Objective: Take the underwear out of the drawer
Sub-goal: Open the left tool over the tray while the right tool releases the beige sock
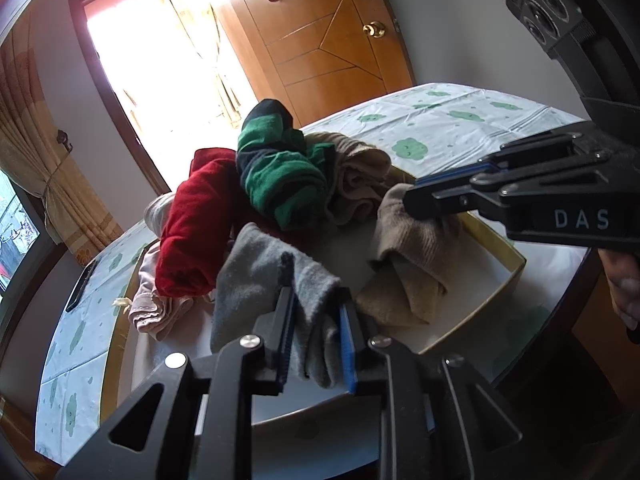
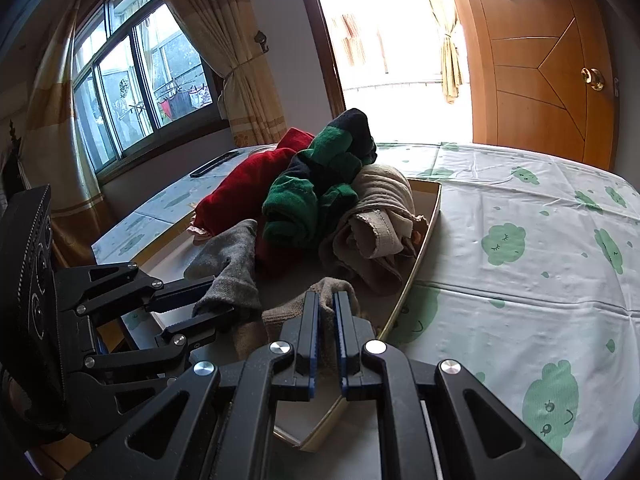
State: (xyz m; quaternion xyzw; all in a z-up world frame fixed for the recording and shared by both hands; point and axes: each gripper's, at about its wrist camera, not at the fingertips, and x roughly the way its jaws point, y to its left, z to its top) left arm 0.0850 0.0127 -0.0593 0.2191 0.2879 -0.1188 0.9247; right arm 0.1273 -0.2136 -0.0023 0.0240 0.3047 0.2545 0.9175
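Note:
A shallow white drawer [image 1: 516, 265] with a yellow rim lies on the table, heaped with rolled underwear. My left gripper [image 1: 316, 300] is shut on a grey piece [image 1: 260, 272] at the drawer's near side; the same gripper [image 2: 218, 298] and grey piece [image 2: 232, 256] show at the lower left of the right wrist view. My right gripper [image 2: 326, 296] is shut on a tan ribbed piece [image 2: 288, 316], and in the left wrist view this gripper [image 1: 412, 196] pinches the top of that tan piece [image 1: 412, 264]. Behind lie red [image 1: 192, 220], green-and-black [image 1: 280, 172] and beige [image 1: 360, 176] rolls.
A pale pink garment [image 1: 152, 304] hangs over the drawer's left edge. The table wears a white cloth with green clouds [image 2: 520, 280]. A dark flat handset [image 2: 214, 164] lies at its far left. A wooden door [image 1: 328, 40] and a curtained window [image 2: 140, 80] stand behind.

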